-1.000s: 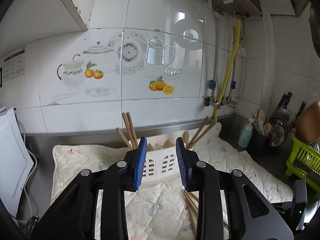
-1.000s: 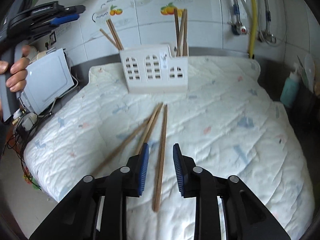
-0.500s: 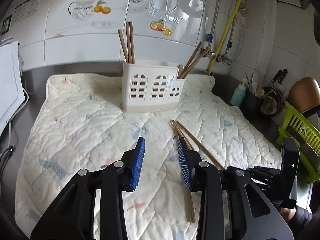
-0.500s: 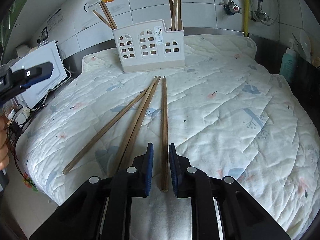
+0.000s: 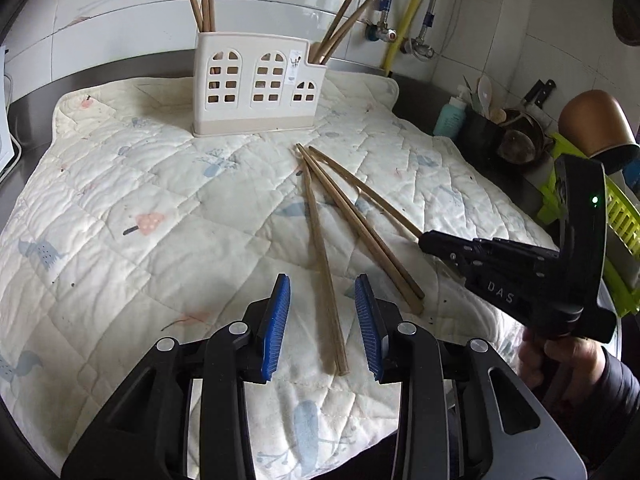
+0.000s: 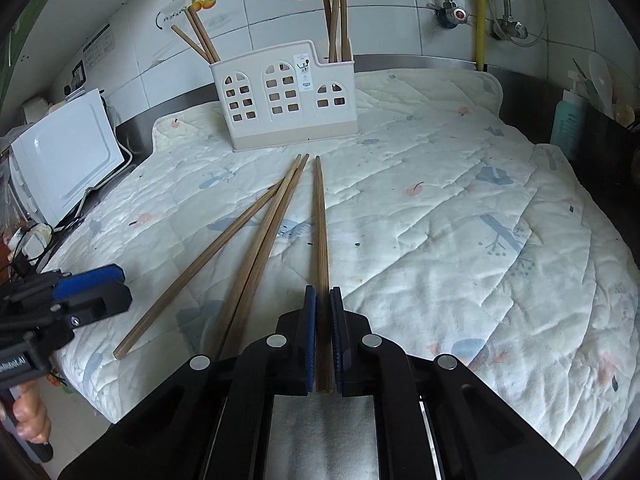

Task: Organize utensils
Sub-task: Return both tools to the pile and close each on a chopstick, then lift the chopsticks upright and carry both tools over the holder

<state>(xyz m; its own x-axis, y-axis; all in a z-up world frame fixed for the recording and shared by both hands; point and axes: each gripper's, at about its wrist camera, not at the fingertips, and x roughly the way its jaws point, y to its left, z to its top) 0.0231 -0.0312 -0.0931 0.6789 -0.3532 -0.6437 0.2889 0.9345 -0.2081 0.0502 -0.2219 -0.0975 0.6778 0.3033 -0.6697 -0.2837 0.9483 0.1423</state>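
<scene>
The right tool (image 6: 323, 336) has just been closing and now clamps the near end of one chopstick (image 6: 320, 220), which lies on the quilted mat (image 6: 460, 240) covering the bench, its far tip pointing at the white caddy (image 6: 286, 100). The left tool (image 5: 322, 328) hangs over the mat with its blue pads apart around the near end of another chopstick (image 5: 320, 240), not pressing on it.

The right grip sits at the very end of a long stick, so on lifting the far tip may sag, pivot between the pads or drag on the mat. Two more chopsticks (image 6: 260, 240) lie touching just to the left of the held one and could be nudged. The two tools are near each other and could collide if both lift at once.

The caddy stands at the far side of the mat. Its left compartment holds a few upright chopsticks (image 6: 198, 36), its lower right one a few more (image 6: 336, 12); the middle looks empty, though I cannot be sure.
</scene>
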